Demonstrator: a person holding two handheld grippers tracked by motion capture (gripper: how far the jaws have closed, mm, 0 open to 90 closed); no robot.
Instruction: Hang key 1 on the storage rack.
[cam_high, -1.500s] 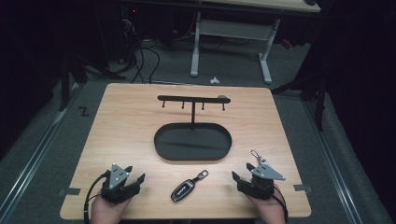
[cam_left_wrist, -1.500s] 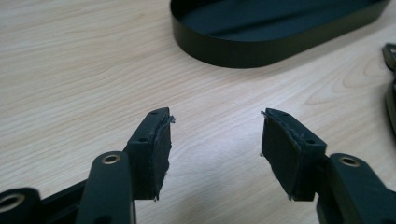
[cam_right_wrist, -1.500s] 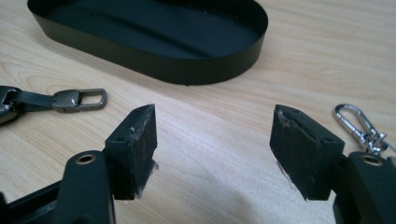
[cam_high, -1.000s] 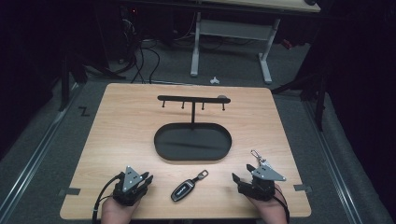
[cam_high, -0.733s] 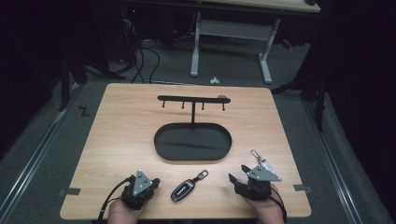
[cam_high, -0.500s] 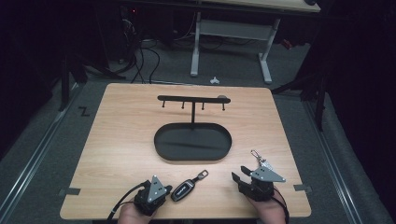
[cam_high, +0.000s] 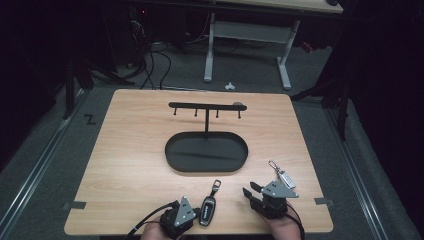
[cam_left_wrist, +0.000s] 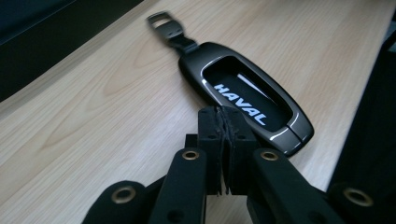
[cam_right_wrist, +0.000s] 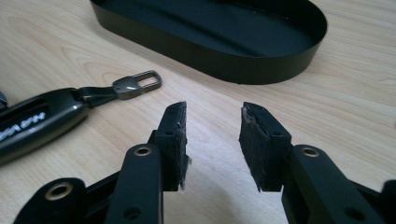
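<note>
Two hand-held grippers flank the key fob (cam_high: 208, 209), which lies flat on the bench (cam_high: 130, 150) on the near side of the black oval tray (cam_high: 206, 151), its metal loop pointing toward the tray. Your left hand-held gripper (cam_left_wrist: 223, 122) has its jaws pressed together with nothing between them, tips just beside the fob's long edge. Your right hand-held gripper (cam_right_wrist: 212, 122) stands partly open and empty; its jaws have just been closing, with only bare wood between them.

Expect the fob to be light, rigid and glossy, so it will likely skate on the smooth wood if nudged sideways. Judging by its shape, pinch across the narrow body, or take the metal loop (cam_right_wrist: 142, 85) if you mean to hang it on the hook rack (cam_high: 206, 107) behind the tray. A second bunch of keys (cam_high: 284, 176) lies right of the tray.

Beyond the bench, the room is dark: grey carpet, loose cables, a white desk frame.
</note>
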